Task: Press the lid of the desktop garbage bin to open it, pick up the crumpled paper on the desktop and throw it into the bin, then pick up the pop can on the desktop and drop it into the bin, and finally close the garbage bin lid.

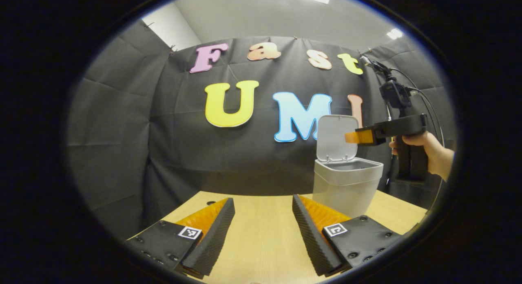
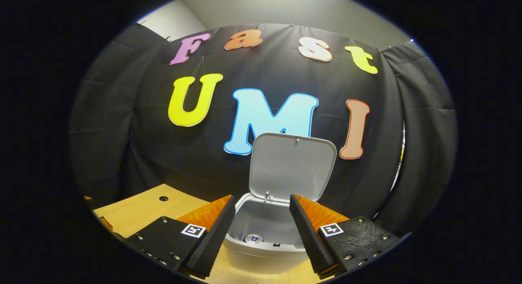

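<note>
R gripper (image 2: 261, 219): fingers spread wide, nothing betw. them, held above the bin's (image 2: 265, 245) open mouth, looking down into it. Pop can (image 2: 253, 238) sits inside the bin near the front-left wall, top end facing up toward the camera, so long axis looks roughly upright; body mostly hidden. Lid (image 2: 291, 168) stands up at the back, hinged at the rear rim, inner face toward the gripper.

L gripper (image 1: 263, 225): fingers wide apart, empty, over bare wooden desk (image 1: 261, 243). Bin (image 1: 344, 186) stands upright on the desk to the right, lid (image 1: 336, 139) raised. R gripper (image 1: 355, 137) seen there above the bin's mouth, held by a hand (image 1: 428, 151); can't tell its opening from that angle.
</note>
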`<state>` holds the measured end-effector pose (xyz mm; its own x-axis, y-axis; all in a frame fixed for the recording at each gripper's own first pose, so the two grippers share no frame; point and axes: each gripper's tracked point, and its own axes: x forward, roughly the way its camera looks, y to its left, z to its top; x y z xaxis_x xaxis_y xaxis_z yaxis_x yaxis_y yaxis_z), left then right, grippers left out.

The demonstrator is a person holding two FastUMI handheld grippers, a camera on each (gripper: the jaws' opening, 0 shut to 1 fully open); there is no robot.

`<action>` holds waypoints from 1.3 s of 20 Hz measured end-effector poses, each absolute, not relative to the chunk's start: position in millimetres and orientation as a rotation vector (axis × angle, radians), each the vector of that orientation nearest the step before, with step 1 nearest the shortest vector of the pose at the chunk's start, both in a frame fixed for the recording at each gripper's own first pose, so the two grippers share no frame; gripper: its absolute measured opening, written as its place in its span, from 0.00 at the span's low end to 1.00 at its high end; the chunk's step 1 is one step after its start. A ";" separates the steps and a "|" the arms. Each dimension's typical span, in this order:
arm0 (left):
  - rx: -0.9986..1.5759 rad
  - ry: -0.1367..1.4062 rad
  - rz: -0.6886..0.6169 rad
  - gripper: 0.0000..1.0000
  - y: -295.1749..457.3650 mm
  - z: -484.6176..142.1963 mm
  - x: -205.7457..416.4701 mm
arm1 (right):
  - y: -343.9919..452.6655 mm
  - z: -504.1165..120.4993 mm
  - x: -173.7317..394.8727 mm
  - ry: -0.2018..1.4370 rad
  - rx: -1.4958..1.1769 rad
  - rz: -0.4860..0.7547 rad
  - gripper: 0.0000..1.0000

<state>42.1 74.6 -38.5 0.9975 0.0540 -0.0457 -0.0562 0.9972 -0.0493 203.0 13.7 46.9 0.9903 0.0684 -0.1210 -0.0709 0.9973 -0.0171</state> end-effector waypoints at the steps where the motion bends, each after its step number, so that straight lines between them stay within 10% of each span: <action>1: -0.051 0.040 0.047 0.93 71.9 -38.0 46.8 | 9.5 50.7 208.4 0.119 -0.020 0.060 0.86; 26: -0.055 0.084 -0.042 0.96 47.1 -23.7 117.0 | -45.6 141.6 331.6 0.058 0.025 -0.063 0.86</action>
<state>117.0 47.1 -23.7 0.9956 -0.0443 -0.0831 0.0397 0.9976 -0.0563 331.6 -45.6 141.6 0.9963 -0.0619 -0.0590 0.0634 0.9977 0.0236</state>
